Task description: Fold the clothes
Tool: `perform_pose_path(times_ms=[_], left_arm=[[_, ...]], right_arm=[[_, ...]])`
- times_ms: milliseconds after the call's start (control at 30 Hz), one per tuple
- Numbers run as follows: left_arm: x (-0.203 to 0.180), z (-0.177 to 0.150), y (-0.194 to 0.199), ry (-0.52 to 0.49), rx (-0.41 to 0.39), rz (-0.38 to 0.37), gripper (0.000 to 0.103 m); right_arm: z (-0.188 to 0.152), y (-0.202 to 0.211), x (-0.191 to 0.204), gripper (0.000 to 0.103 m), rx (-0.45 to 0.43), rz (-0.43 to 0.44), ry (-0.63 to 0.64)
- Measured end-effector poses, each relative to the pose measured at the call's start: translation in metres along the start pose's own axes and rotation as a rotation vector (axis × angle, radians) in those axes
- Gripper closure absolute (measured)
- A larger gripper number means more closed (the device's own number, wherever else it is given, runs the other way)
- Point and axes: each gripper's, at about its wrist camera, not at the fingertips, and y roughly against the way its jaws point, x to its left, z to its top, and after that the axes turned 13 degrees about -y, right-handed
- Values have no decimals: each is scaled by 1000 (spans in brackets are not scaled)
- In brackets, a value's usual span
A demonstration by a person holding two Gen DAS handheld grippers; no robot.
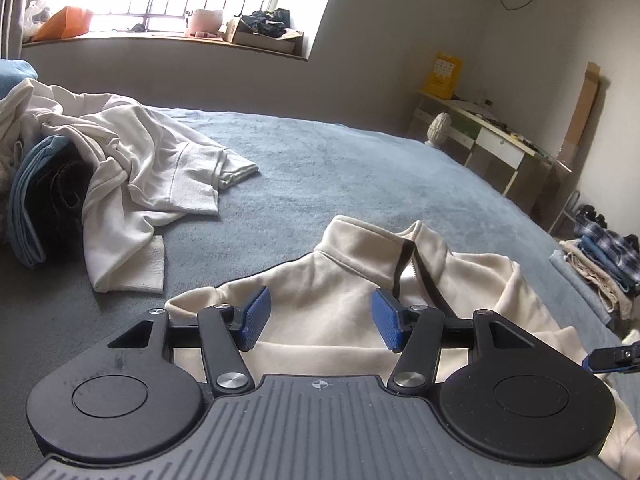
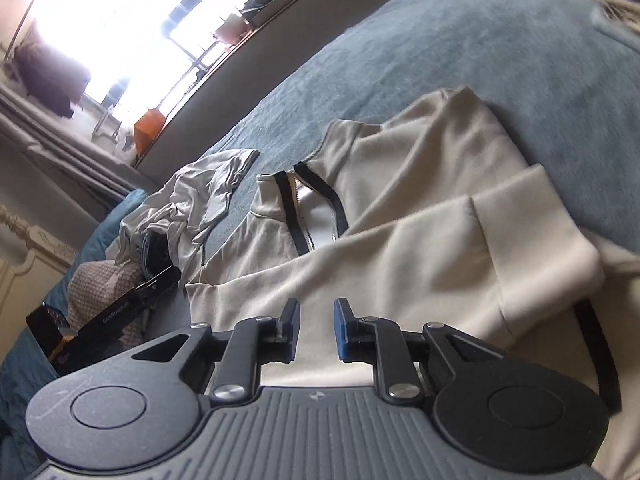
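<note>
Cream zip-neck sweatshirt (image 1: 332,280) lies flat on the grey-blue bed cover (image 1: 360,168), collar away from the grippers, one sleeve (image 2: 460,248) folded across the chest. Fabric looks soft, thick-ish fleece, light, floppy, not slippery; likely drapes and slides on itself, so best pinched at a hem, shoulder seam or cuff edge, not mid-panel. Left gripper (image 1: 322,318) jaws stand roughly half apart, nothing between the pads, hovering over the sweatshirt's near part. Right gripper (image 2: 316,330) jaws stand narrowly apart with a clear gap, holding nothing, above the folded sleeve. Crumpled white garment (image 1: 132,168) and a blue and dark heap (image 1: 44,192) sit well apart toward the window; folded stack (image 1: 600,256) at the bed's far edge; nothing blocks the fold
</note>
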Motion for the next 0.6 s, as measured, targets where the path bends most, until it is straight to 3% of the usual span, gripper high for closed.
perform_pose_path(times_ms=[167, 300, 600], left_arm=[[9, 13, -46, -7, -7, -28, 47], [18, 20, -91, 9, 30, -80, 47], [44, 21, -155, 128, 118, -266, 51]], right_arm=[[31, -48, 37, 84, 13, -38, 149], [56, -93, 55, 85, 2, -79, 239], [100, -166, 49, 90, 19, -111, 221]])
